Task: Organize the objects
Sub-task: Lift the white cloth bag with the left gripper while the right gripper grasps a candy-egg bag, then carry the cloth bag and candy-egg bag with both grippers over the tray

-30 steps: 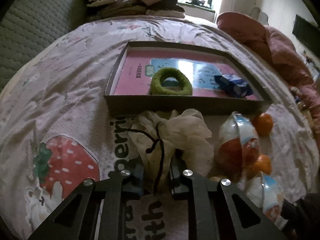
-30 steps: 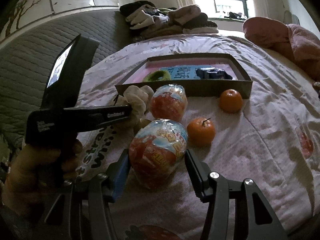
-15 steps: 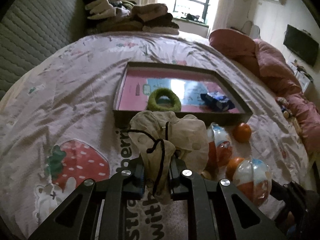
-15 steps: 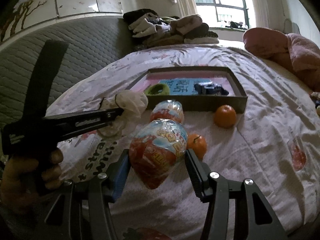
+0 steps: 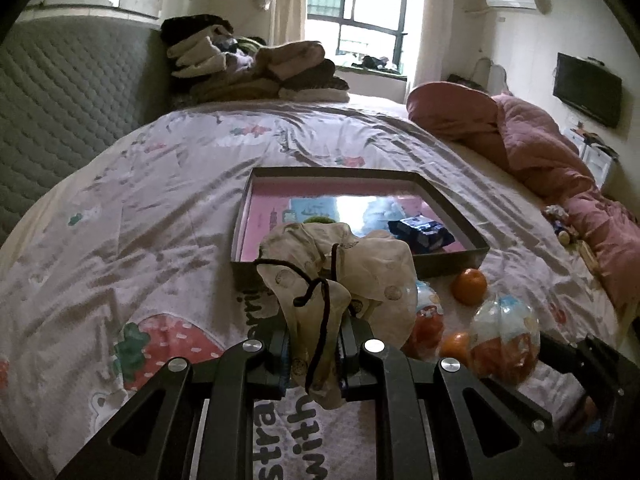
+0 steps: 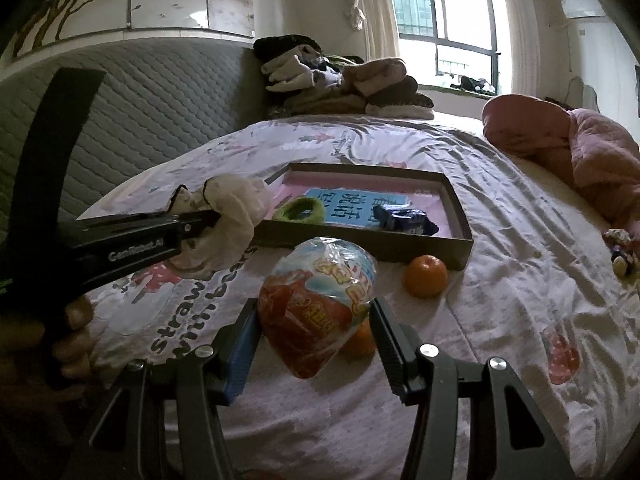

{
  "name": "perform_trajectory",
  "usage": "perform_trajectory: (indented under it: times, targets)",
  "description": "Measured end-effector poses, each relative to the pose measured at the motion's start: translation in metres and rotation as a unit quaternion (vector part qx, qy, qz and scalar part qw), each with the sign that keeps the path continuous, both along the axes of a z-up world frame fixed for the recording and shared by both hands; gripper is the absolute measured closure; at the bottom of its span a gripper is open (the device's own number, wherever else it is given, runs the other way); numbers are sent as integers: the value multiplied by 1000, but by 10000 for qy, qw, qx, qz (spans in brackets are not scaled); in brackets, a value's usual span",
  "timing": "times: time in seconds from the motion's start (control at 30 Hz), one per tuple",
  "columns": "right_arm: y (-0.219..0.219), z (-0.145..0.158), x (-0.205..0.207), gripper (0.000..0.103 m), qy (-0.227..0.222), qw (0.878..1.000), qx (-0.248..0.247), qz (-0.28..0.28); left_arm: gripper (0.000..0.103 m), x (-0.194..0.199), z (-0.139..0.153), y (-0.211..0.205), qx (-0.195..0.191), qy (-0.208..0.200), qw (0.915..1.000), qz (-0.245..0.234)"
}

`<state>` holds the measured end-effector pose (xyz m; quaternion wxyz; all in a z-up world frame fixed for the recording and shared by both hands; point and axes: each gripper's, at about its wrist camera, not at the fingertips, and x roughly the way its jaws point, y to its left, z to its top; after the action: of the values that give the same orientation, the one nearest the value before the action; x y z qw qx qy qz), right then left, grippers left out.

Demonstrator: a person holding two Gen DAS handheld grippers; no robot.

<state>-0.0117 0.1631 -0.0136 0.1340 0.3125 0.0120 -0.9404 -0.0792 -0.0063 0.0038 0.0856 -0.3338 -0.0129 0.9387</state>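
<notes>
1. The left gripper is clamped on a cream cloth pouch with a dark drawstring. The pouch bulges up and forward from between the fingers and is lifted off the bed.
2. In the right wrist view, the left gripper holds the pouch just in front of the near left corner of the tray.
3. The right gripper grasps a wrapped egg toy between both fingers, raised above the bed.
4. The tray holds a green ring and a blue packet.
5. One orange lies on the bed just in front of the tray's near right corner. A second orange is partly hidden behind the held toy.
6. In the left wrist view, a second egg toy lies on the bed, partly hidden behind the pouch.
</notes>
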Motion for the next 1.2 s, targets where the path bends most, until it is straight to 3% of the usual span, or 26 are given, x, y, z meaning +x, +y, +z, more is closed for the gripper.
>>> perform_trajectory:
  times: [1.2]
  targets:
    - [22,48,-29,48,713,9973,52,-178,86,7,17,7,-178,375,9990,143]
